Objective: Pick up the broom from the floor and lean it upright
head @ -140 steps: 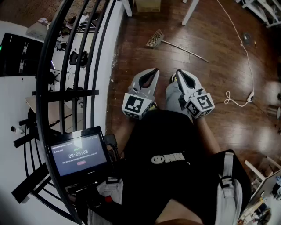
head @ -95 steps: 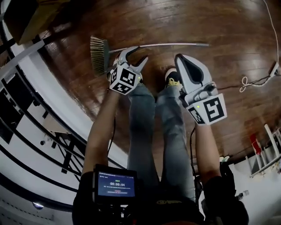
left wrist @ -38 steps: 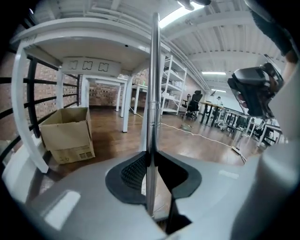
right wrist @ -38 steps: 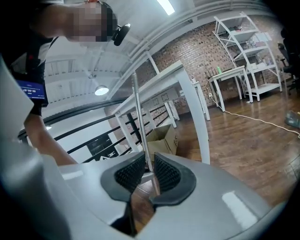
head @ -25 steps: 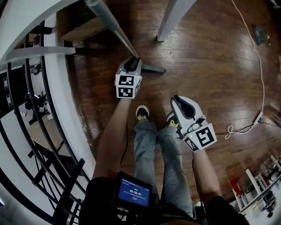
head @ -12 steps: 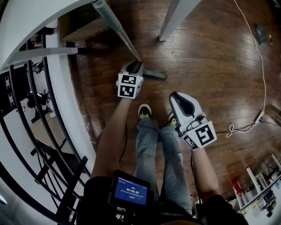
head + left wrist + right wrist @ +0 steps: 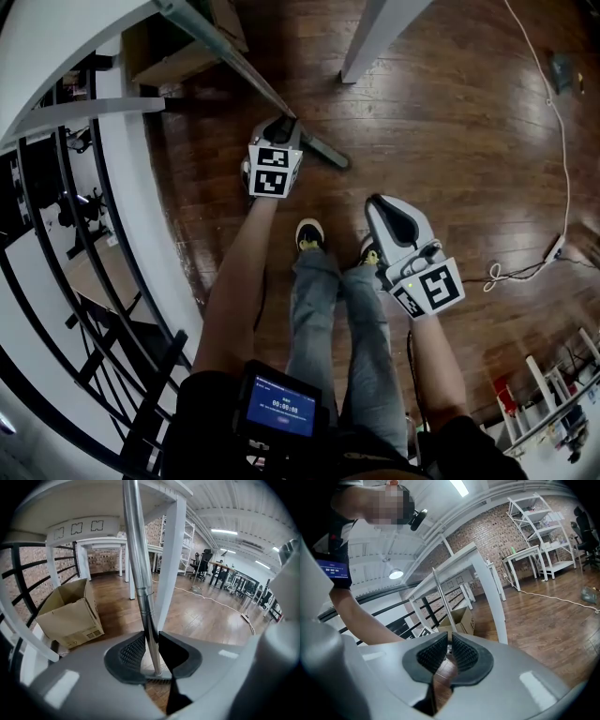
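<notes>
The broom stands tilted, with its silver handle (image 7: 220, 54) running up to the top left and its head (image 7: 325, 153) on the wood floor. My left gripper (image 7: 283, 124) is shut on the handle (image 7: 139, 569) low down, just above the head, and both ribbed pads press on it (image 7: 151, 636). The handle's upper part passes close by the white table's edge (image 7: 93, 498). My right gripper (image 7: 377, 204) hangs apart from the broom above the person's right leg, shut with nothing in it (image 7: 450, 638). The right gripper view shows the handle (image 7: 439, 597) as a thin pole ahead.
An open cardboard box (image 7: 70, 613) sits under the white table, whose leg (image 7: 375, 37) stands just beyond the broom. A black railing (image 7: 56, 234) curves along the left. A white cable (image 7: 555, 122) trails over the floor at right. The person's shoes (image 7: 307, 234) are below the broom head.
The broom, first lying on the floor, now stands raised in my left gripper. In the last second the handle has leaned further left and the left gripper has shifted slightly. The right gripper has stayed put.
</notes>
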